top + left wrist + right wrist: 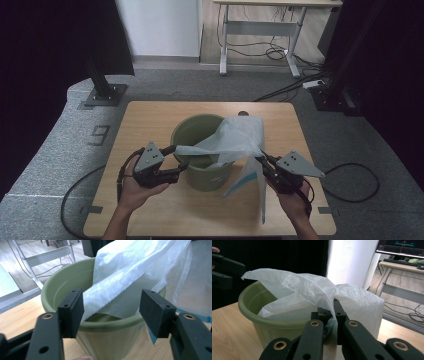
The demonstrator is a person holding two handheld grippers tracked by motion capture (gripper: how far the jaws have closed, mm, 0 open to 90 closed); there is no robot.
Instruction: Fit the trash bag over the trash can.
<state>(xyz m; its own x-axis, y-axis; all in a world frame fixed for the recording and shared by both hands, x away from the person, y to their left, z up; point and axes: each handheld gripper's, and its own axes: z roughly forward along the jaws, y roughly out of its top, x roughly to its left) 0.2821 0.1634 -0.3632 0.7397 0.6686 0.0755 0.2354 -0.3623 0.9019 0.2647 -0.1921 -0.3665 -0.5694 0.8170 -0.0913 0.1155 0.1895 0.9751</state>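
1. Left hand [134,189] came in from the bottom edge of the high view and held the left gripper [176,161] at the bin's near-left side. In the left gripper view its jaws stood wide apart with nothing between the pads [72,312]; they framed the bin's near rim and a flap of bag just beyond them.
2. Bin [194,131], a green round one, stood upright about mid-table [150,120], slightly toward the far edge. In the left gripper view its inner wall [67,280] showed bare on the left, and the rim ran between the two pads.
3. Bag [240,137], thin white translucent plastic, was draped over the bin's right half. One corner stretched left across the opening toward the left gripper; whether it touched the jaws could not be told from above. The rest hung down outside the bin's right side onto the table. A blue strip [239,182] showed along its lower edge.
4. Right gripper [261,161] sat just right of the bin, held by the right hand [295,197]. In the right gripper view its jaws were pressed together on a bunched fold of the bag [312,290], with the film rising from the pinch and spreading over the bin [252,307].
5. Cables [357,182] trailed off both sides onto grey carpet.
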